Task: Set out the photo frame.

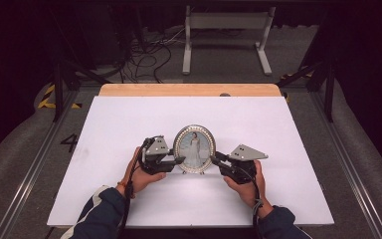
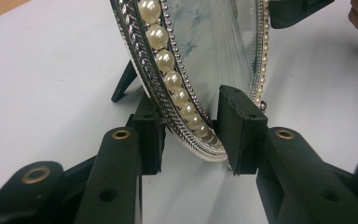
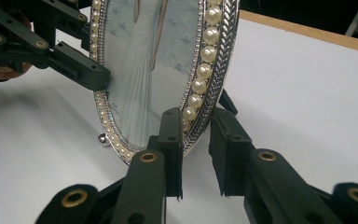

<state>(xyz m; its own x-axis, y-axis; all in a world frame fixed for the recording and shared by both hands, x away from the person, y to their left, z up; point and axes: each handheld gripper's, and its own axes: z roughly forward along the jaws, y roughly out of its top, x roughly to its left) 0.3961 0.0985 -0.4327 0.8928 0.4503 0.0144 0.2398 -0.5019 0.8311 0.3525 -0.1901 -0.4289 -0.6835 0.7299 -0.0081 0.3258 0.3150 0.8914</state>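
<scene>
An oval silver picture frame (image 1: 194, 148) with a pearl rim stands upright on the white tabletop (image 1: 129, 119); it holds a photo of a figure in a long white dress. My left gripper (image 1: 180, 160) clasps the frame's lower left rim, one pad behind and one on the pearls in front (image 2: 191, 130). My right gripper (image 1: 214, 158) clasps the lower right rim in the same way (image 3: 196, 135). The frame's glass (image 2: 209, 42) and its black back leg (image 2: 123, 81) show in the left gripper view. In the right gripper view the frame (image 3: 140, 70) and the left gripper's front jaw (image 3: 91, 74) appear.
The white board leaves free room on both sides of and behind the frame. A wooden strip (image 1: 189, 89) edges its far side. Beyond on the floor are a white metal stand (image 1: 226, 30) and loose cables (image 1: 144, 55). Metal rails run along both sides of the table.
</scene>
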